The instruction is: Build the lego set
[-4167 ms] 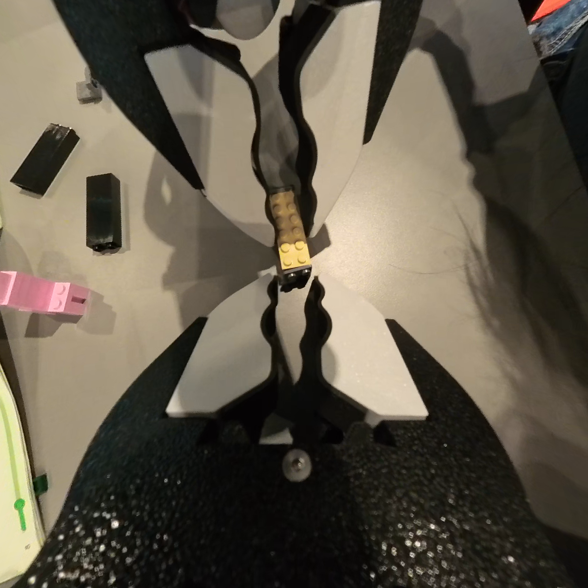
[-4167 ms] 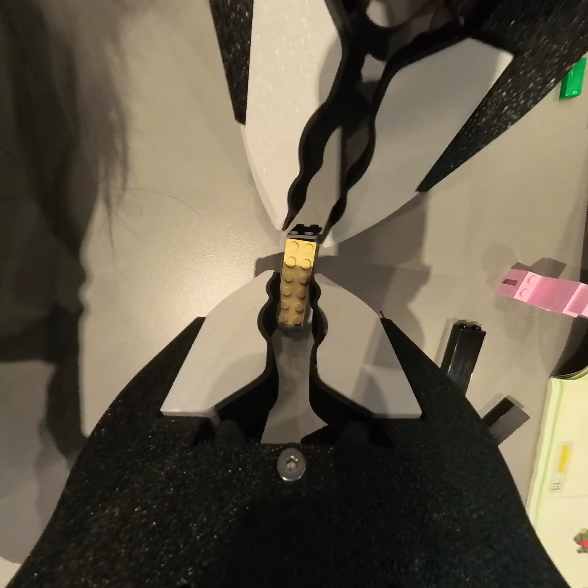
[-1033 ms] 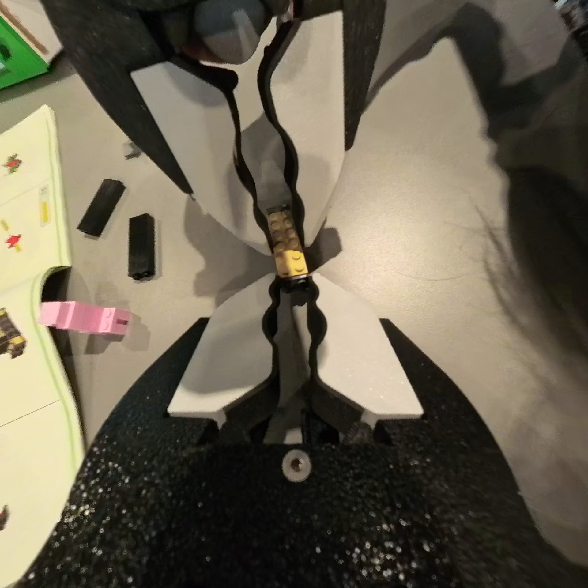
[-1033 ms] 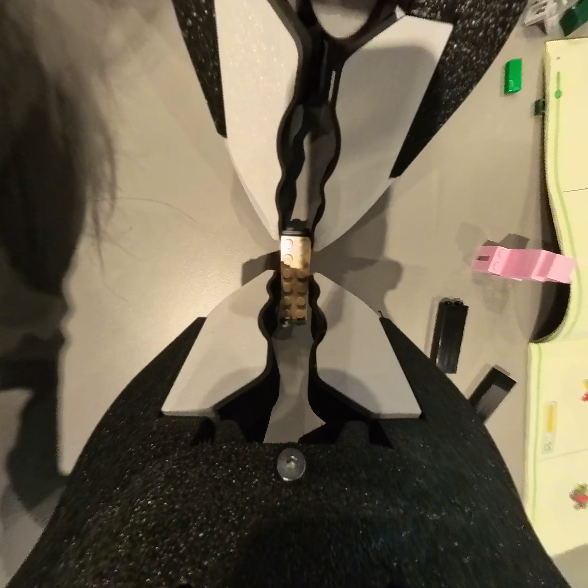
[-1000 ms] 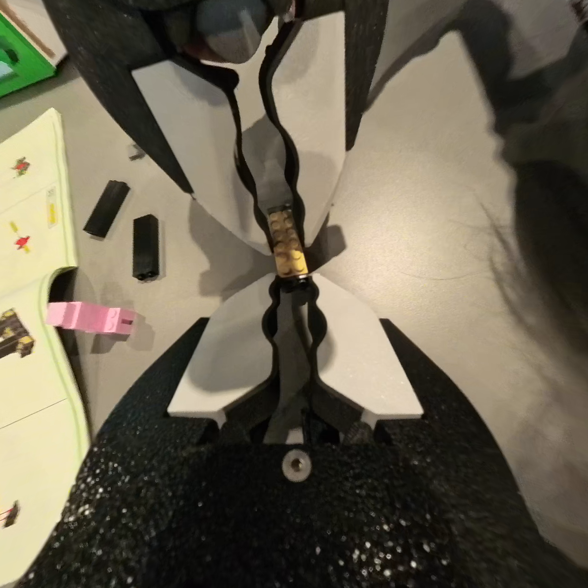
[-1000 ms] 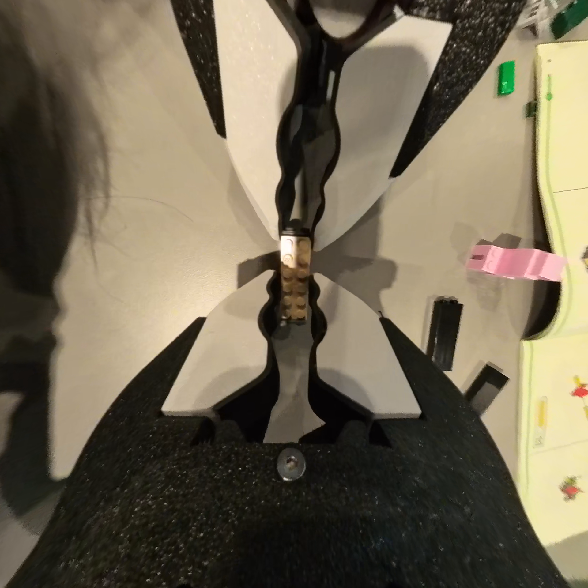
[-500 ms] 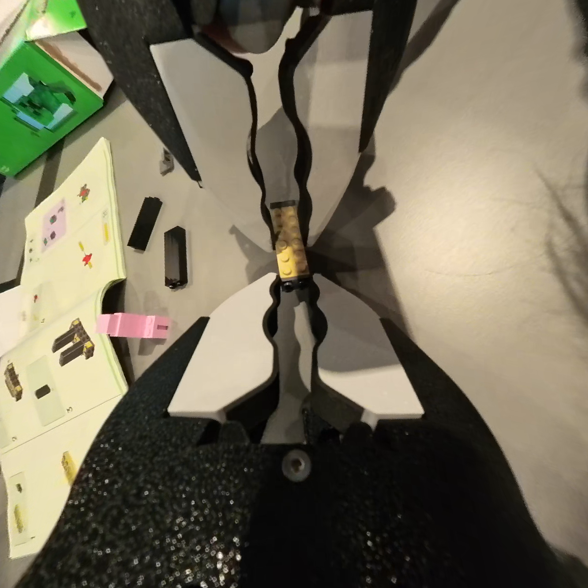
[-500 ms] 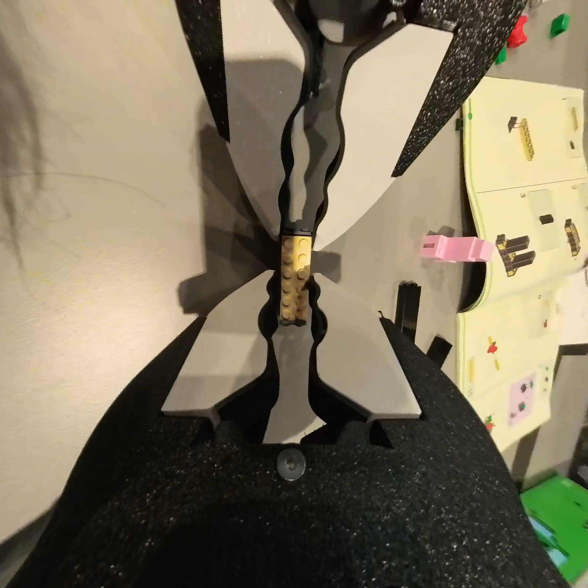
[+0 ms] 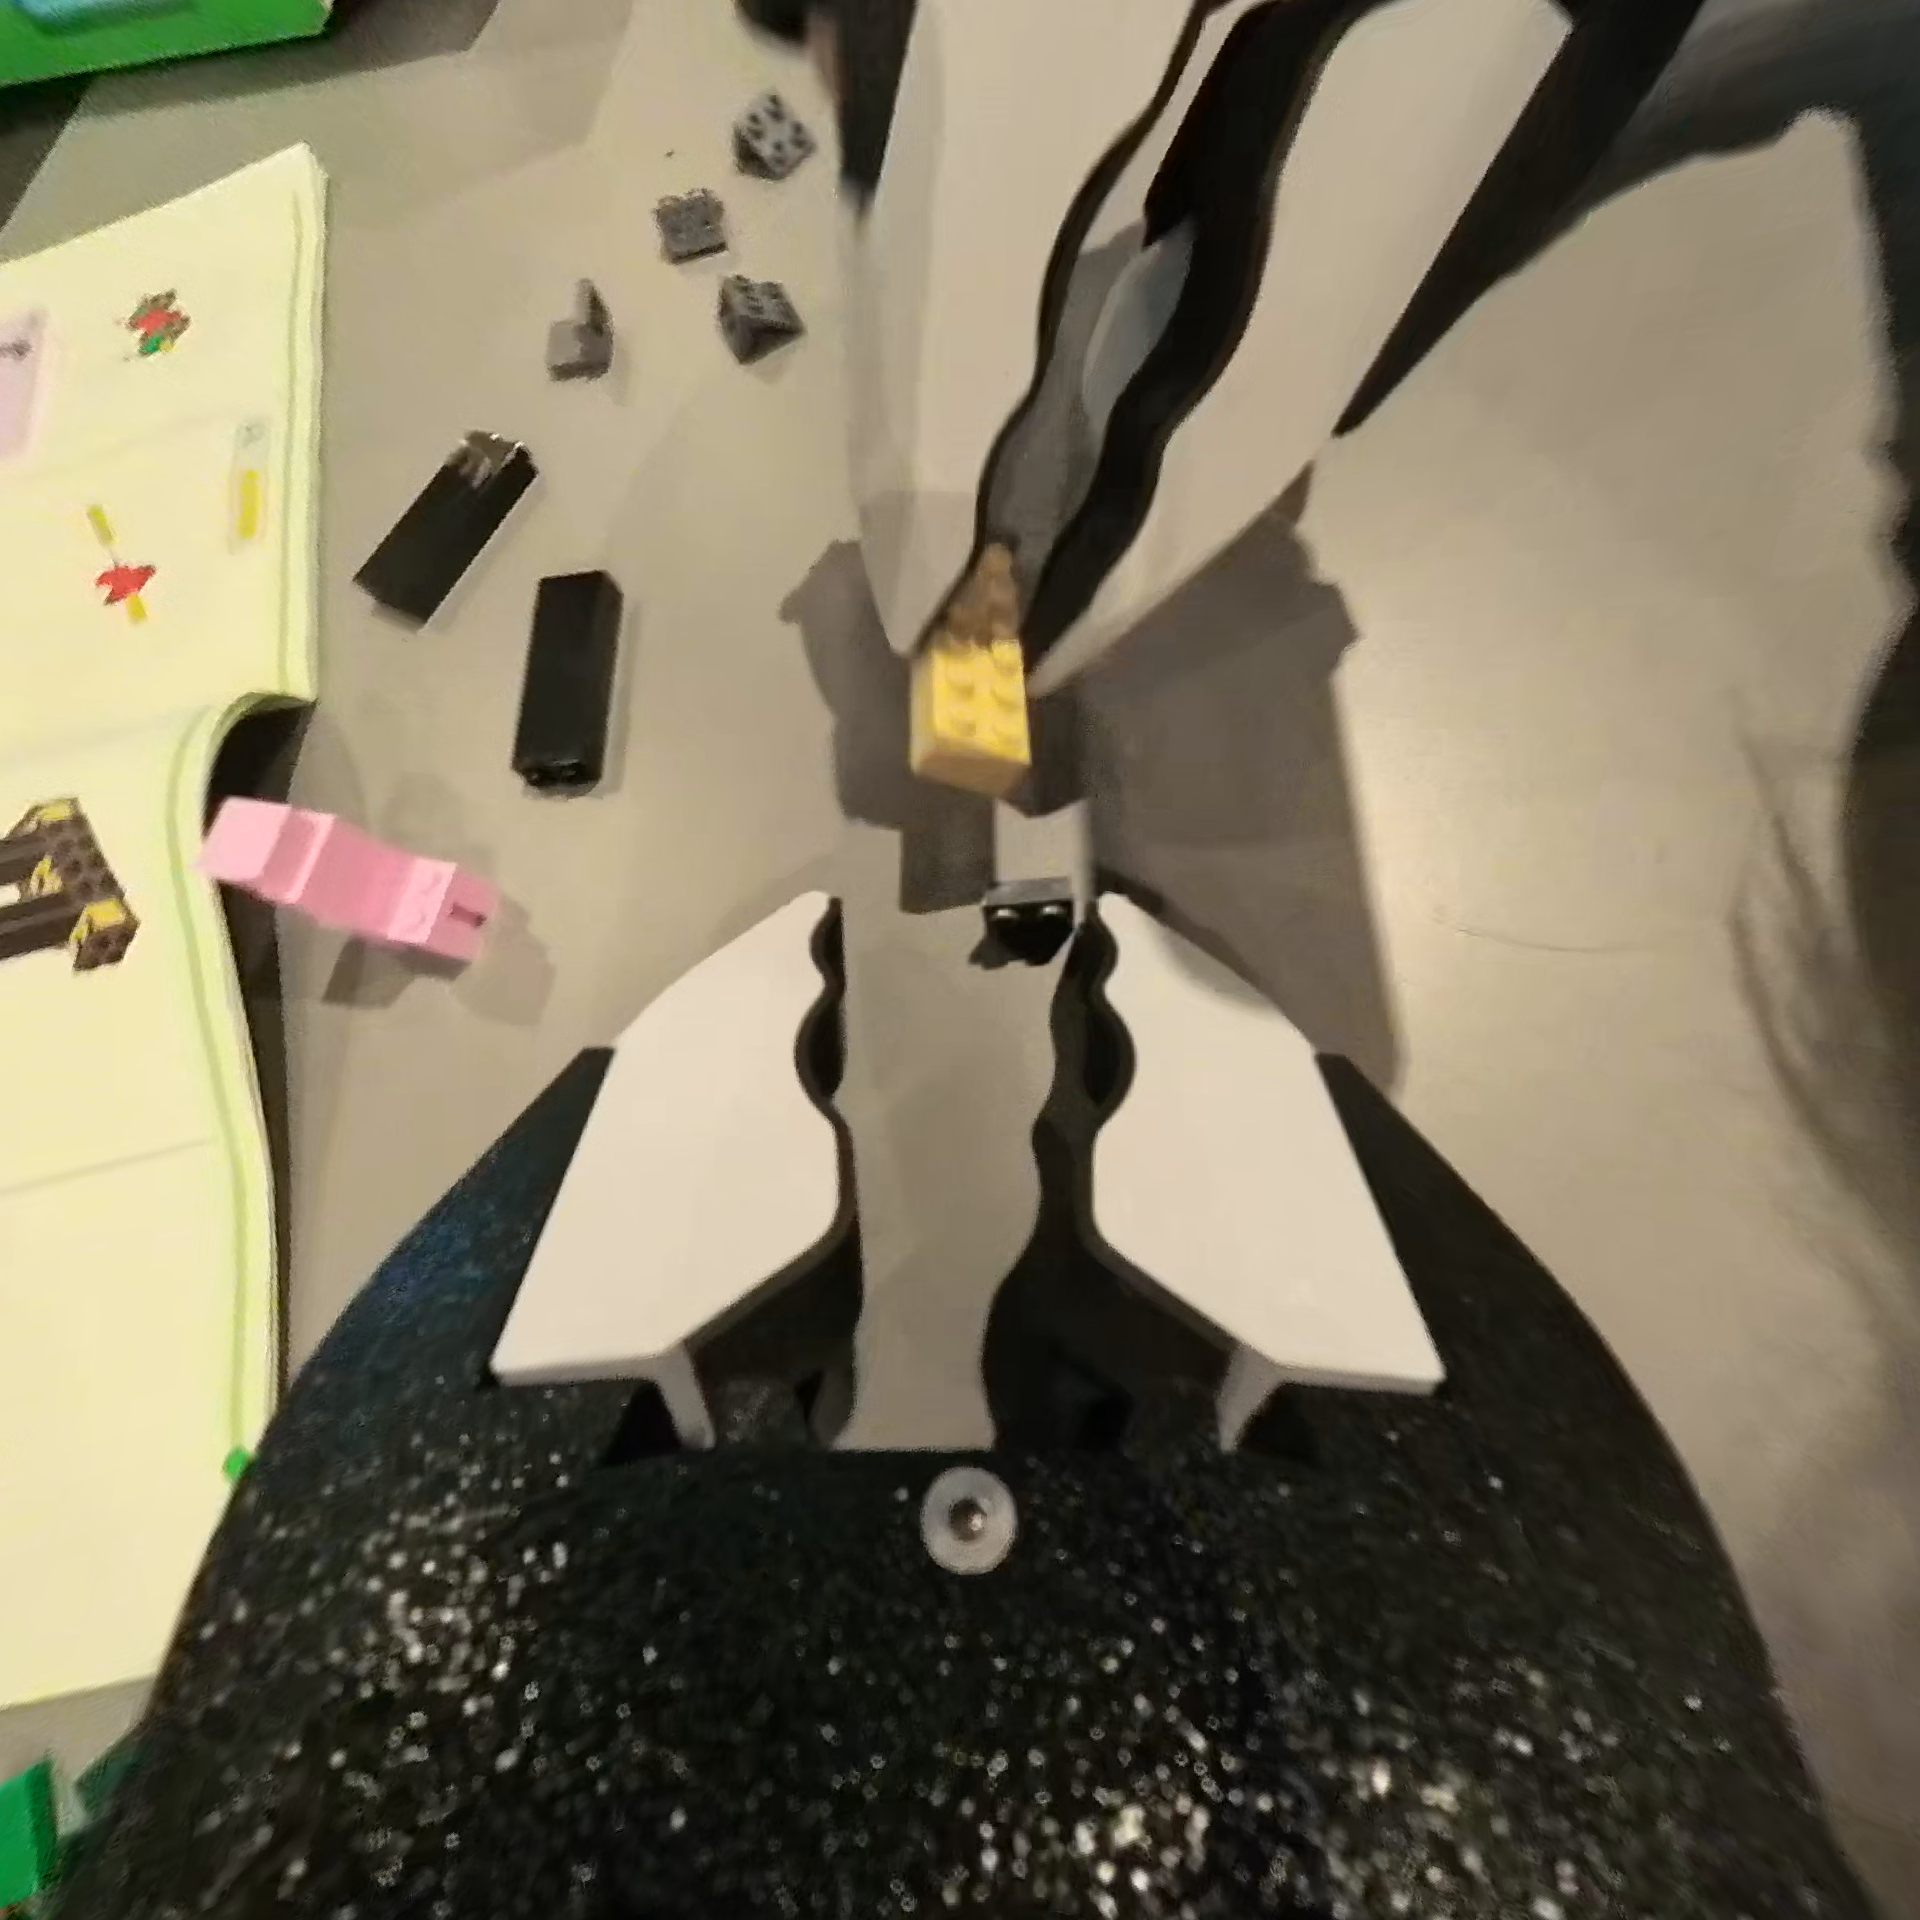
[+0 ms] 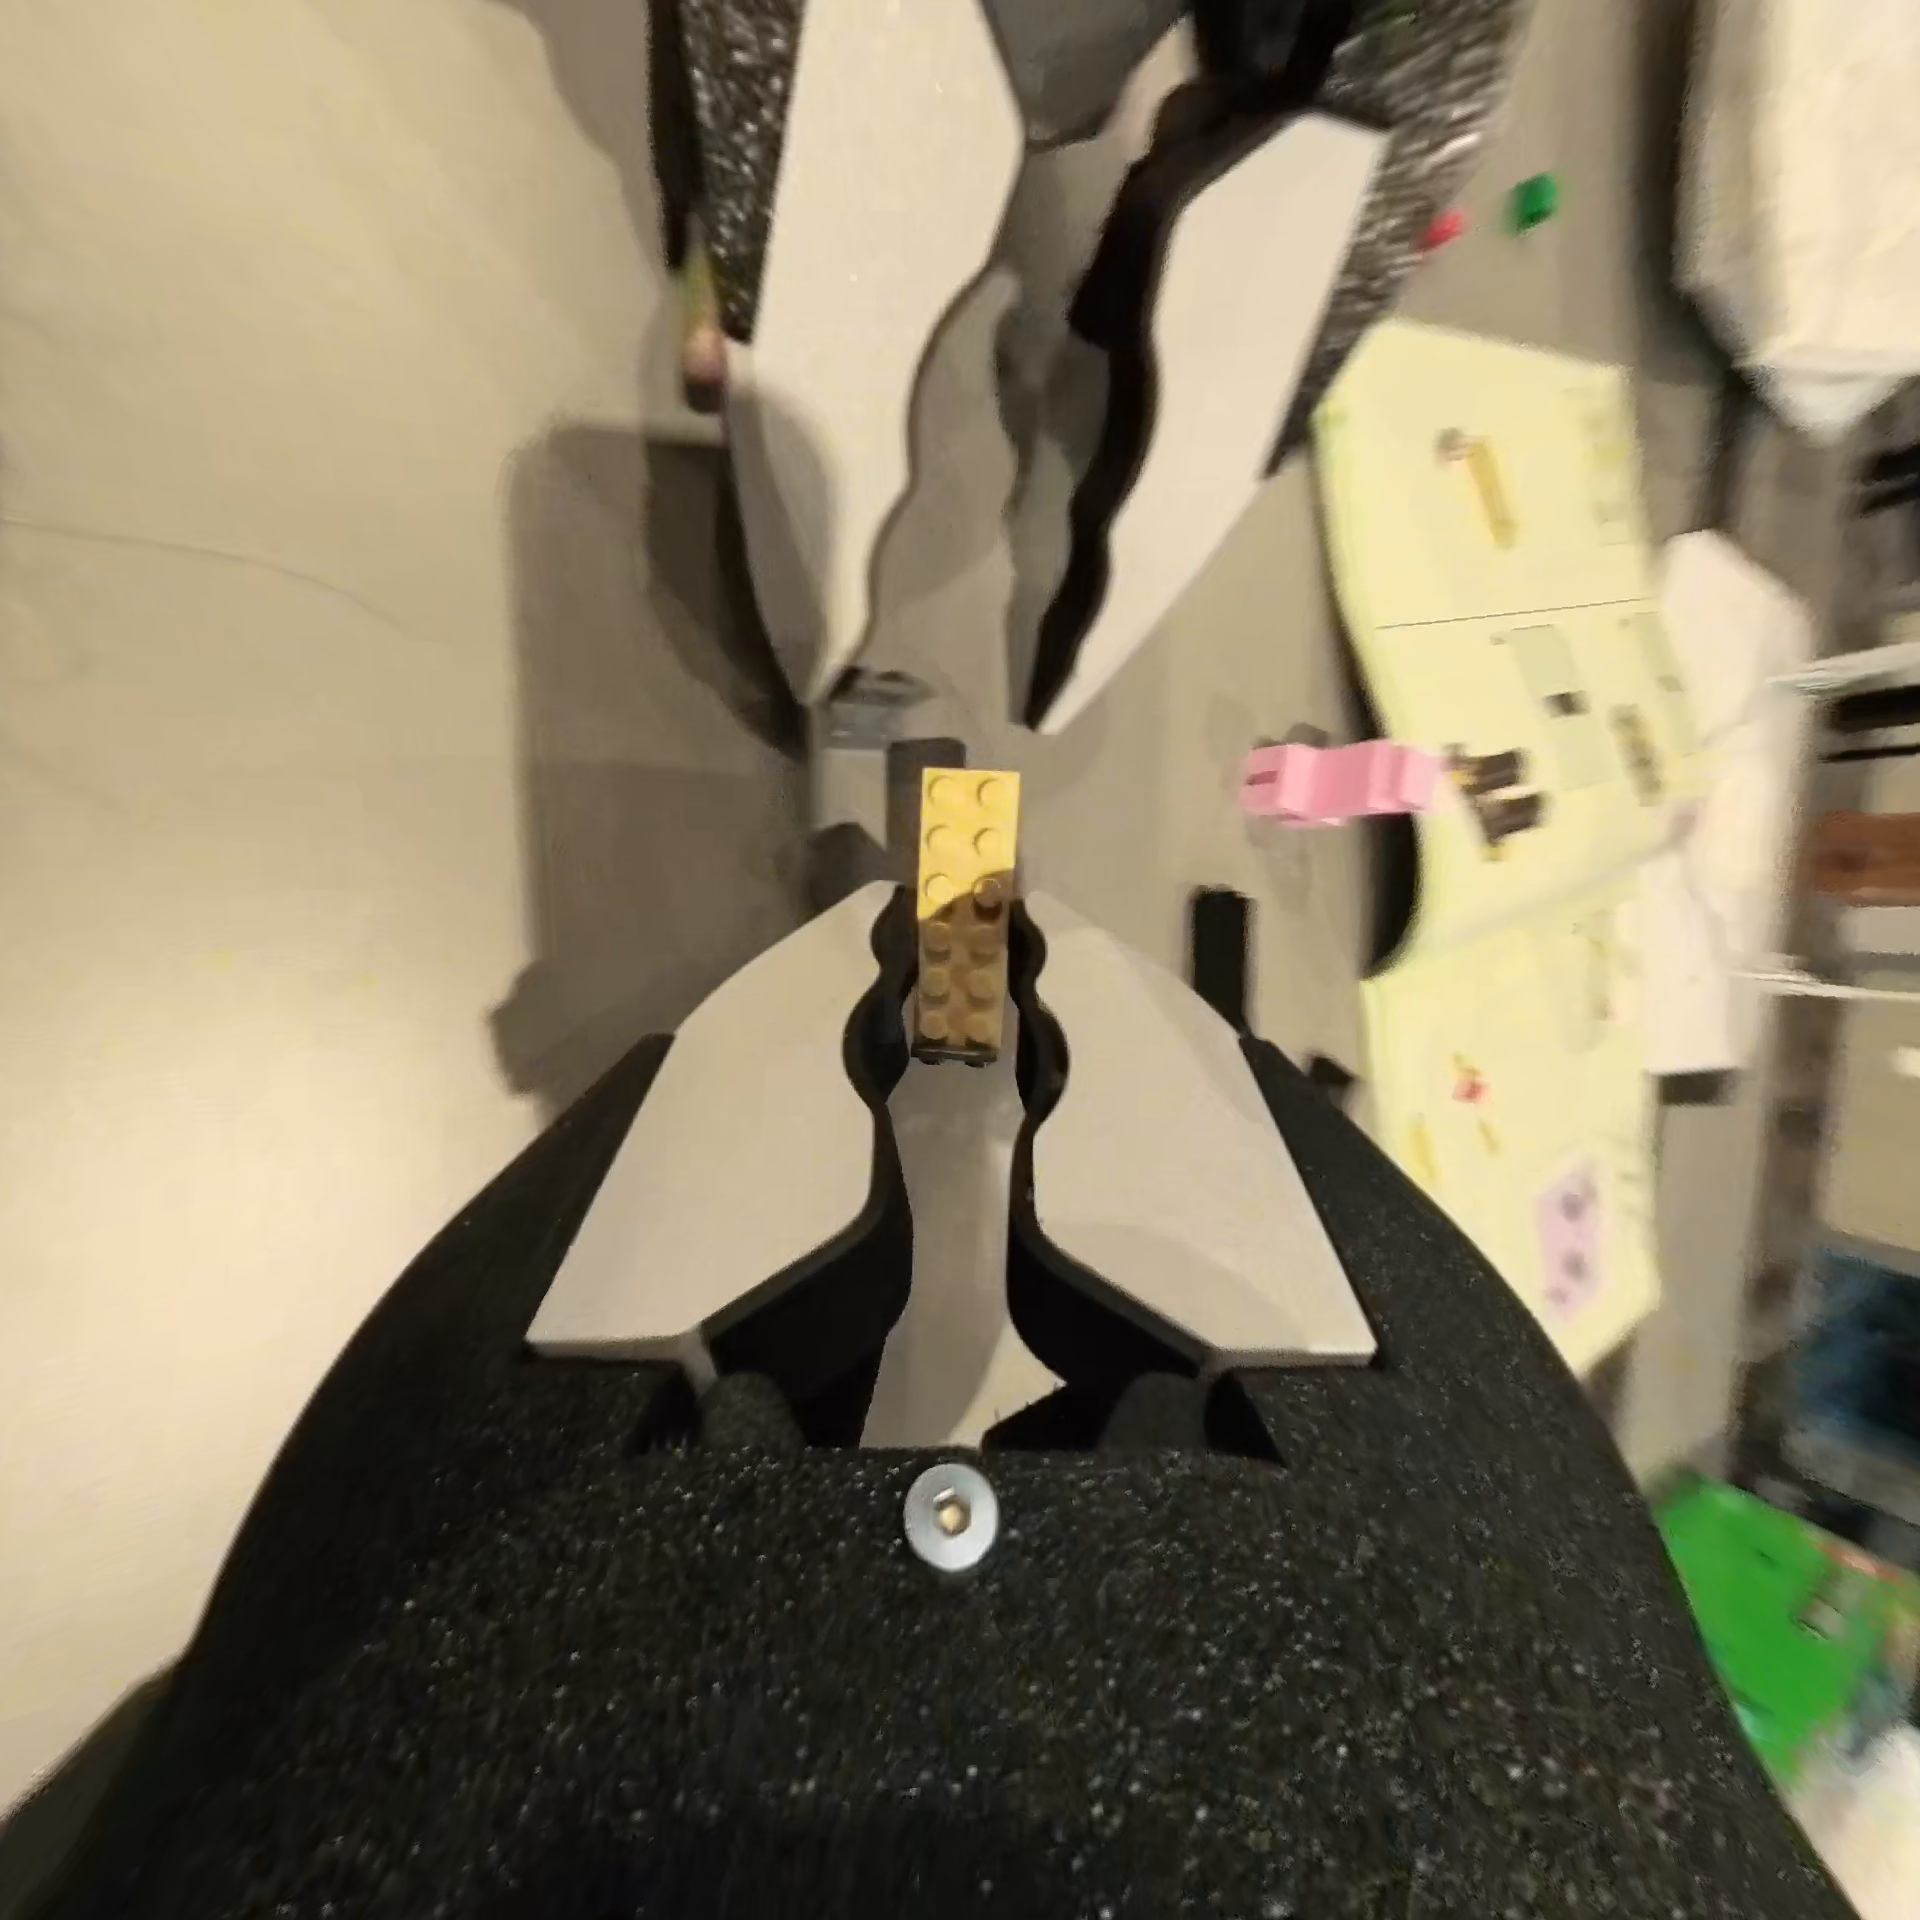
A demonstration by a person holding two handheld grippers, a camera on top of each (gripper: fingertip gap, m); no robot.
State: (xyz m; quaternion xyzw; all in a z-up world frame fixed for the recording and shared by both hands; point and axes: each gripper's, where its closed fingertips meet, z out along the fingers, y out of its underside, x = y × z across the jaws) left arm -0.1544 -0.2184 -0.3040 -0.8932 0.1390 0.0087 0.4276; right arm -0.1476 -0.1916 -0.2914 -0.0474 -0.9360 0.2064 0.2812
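Left hand-held gripper (image 9: 961, 920) has spread open, releasing the yellow plate (image 10: 966, 902) right hand-held gripper (image 10: 961, 914) clamps

You are working at a plain grey bench (image 9: 1558, 727) set up as a hobby or test station, though whether in a home or a lab cannot be told. An open instruction booklet (image 9: 125, 644) lies on it beside scattered loose bricks (image 9: 566, 675) and a green set box (image 10: 1787, 1642). At the right wrist view's far edge, blurred shelving (image 10: 1860, 831) stands beyond the bench.
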